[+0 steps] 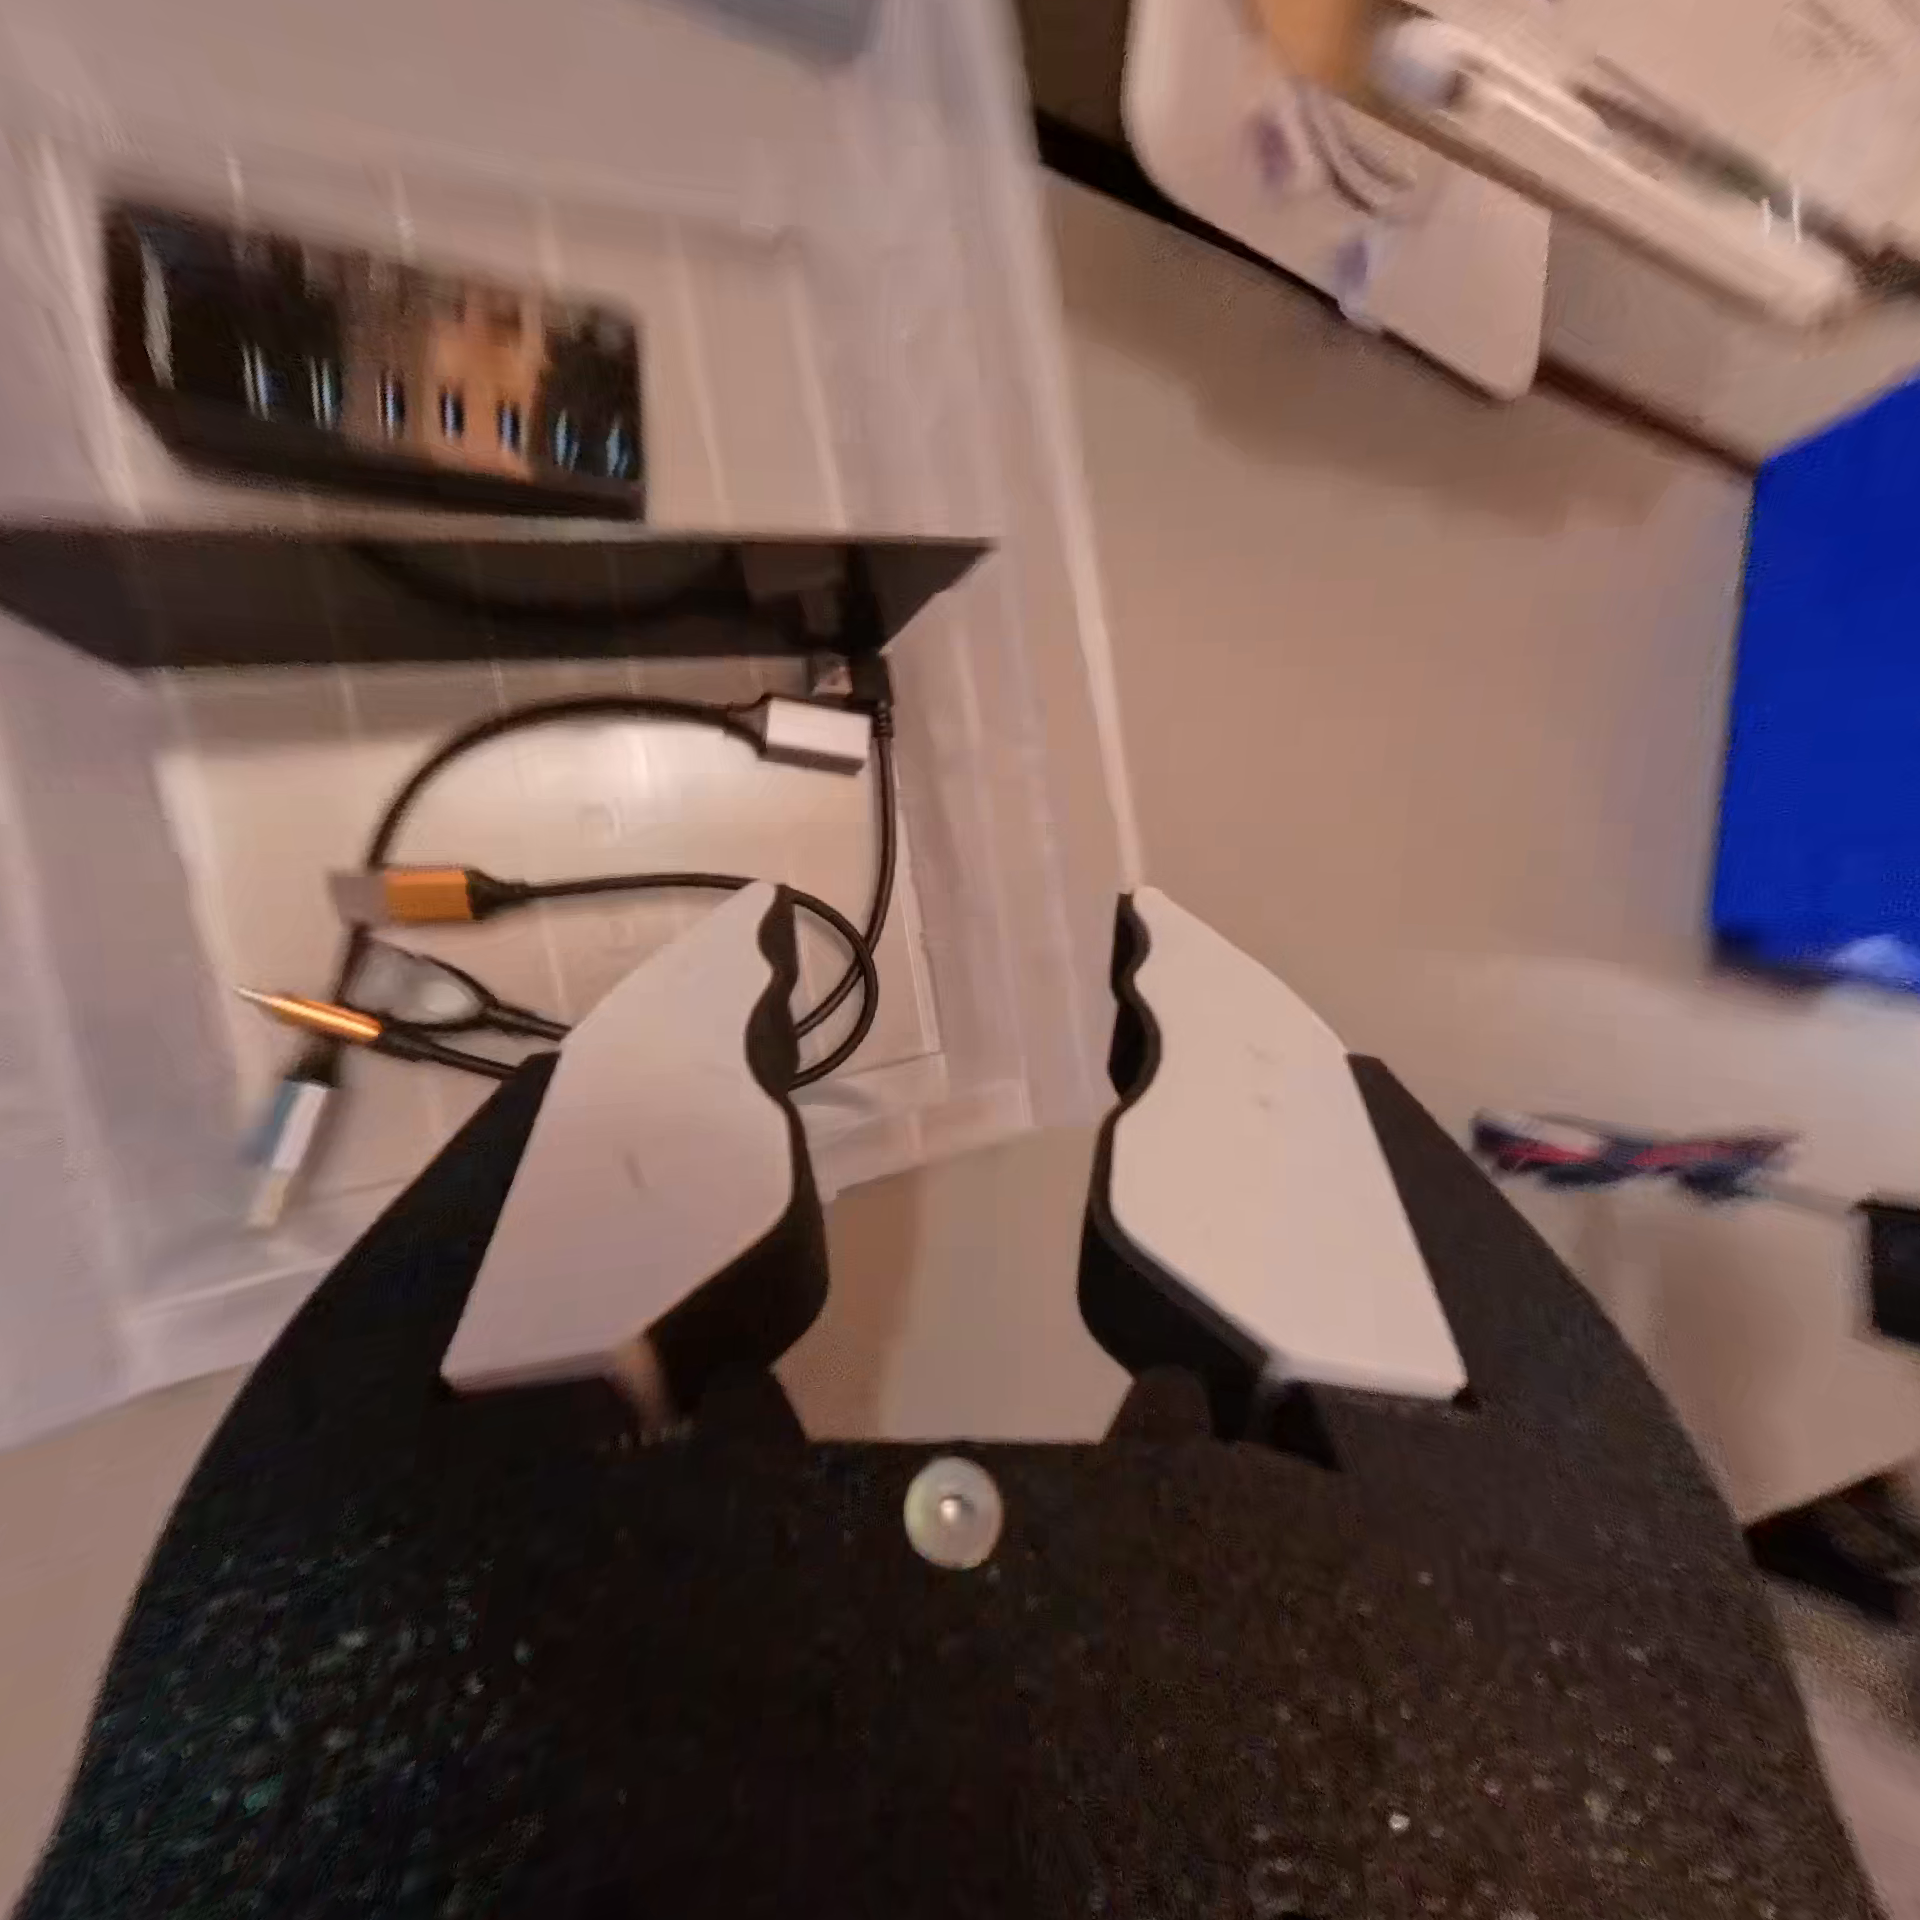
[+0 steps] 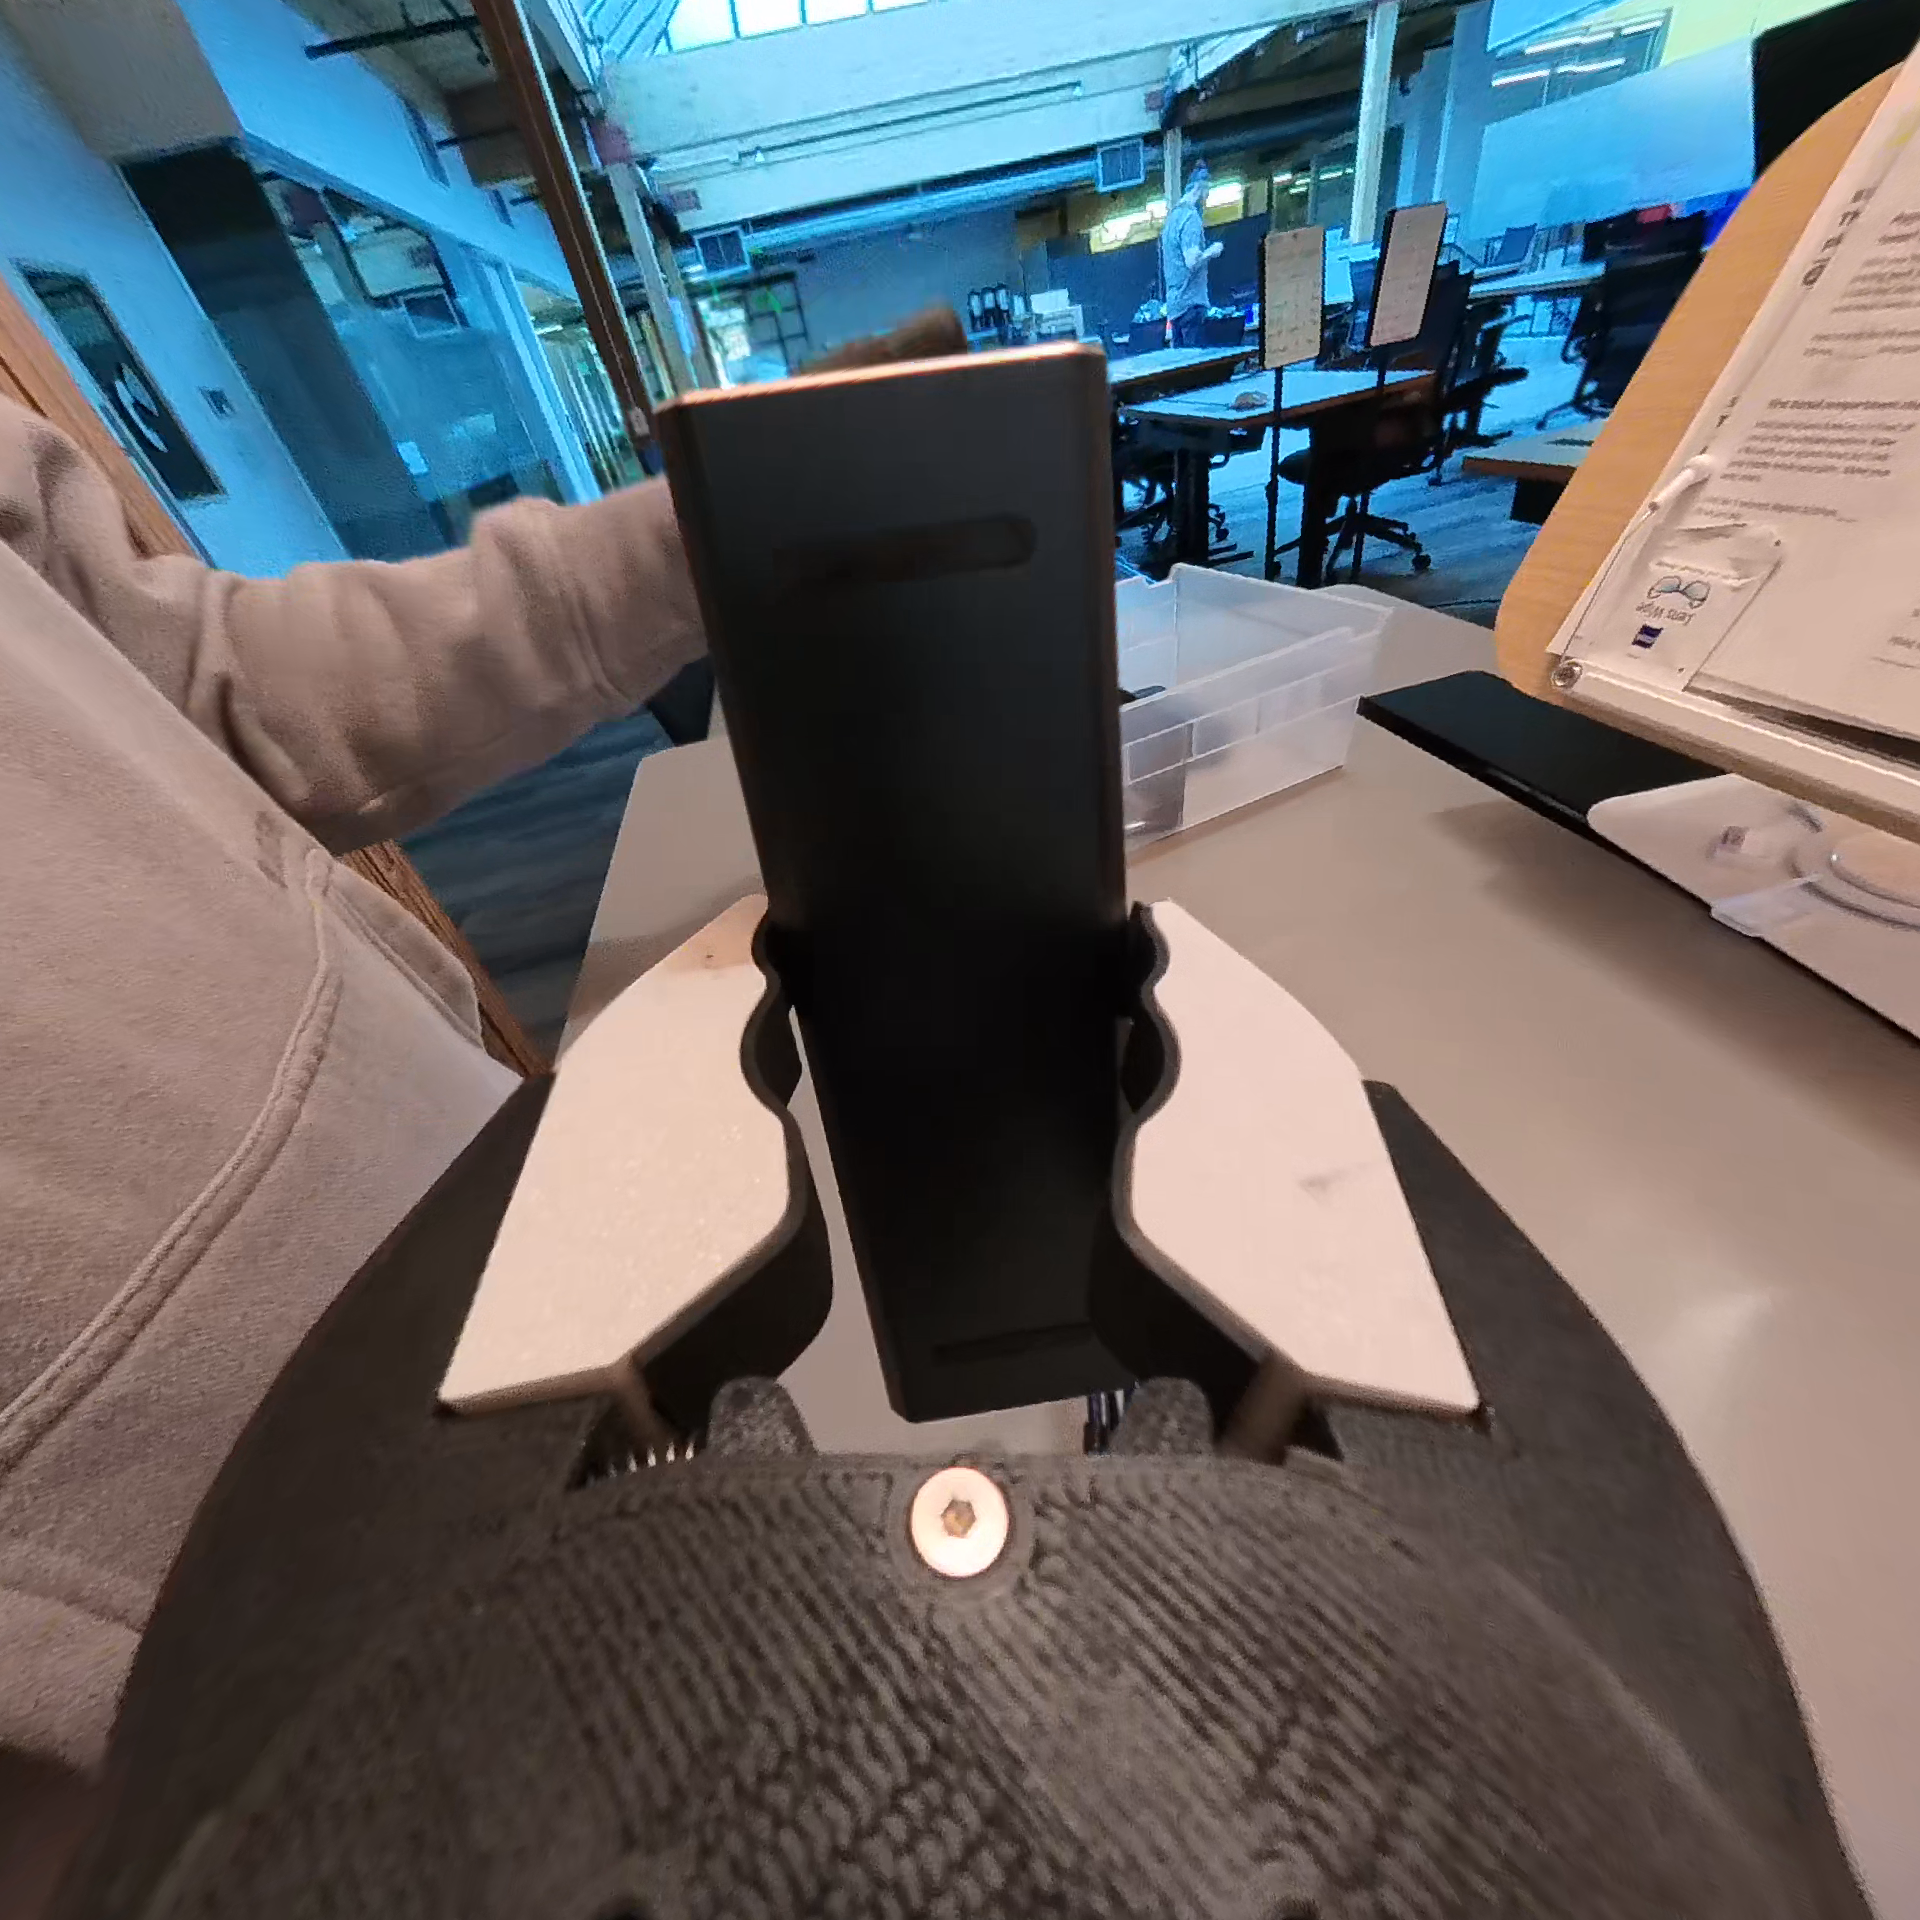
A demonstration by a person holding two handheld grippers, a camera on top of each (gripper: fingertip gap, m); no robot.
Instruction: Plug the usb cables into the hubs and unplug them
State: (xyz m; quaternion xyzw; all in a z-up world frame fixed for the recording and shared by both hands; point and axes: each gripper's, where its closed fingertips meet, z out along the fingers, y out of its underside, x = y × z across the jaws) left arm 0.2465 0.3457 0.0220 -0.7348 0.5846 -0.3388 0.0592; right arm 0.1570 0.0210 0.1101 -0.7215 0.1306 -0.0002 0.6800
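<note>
Right wrist: hub (image 2: 914, 831) w/ bin (image 2: 1247, 665) behind

Place: it was a large open-plan office or shared workspace.
Furniture: rows of long wooden desks (image 2: 1195, 364) with black swivel chairs (image 2: 1371, 478) filled the hall.
Structure: glass partition walls (image 2: 416, 343) and a high beamed ceiling (image 2: 883, 104) showed.
People: a person (image 2: 1184, 249) stood far off.

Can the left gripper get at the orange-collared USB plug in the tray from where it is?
Probably yes. The left gripper is open and empty, and the orange plug lies uncovered in the clear tray, ahead and leftward. Only black cables loop nearby.
</note>
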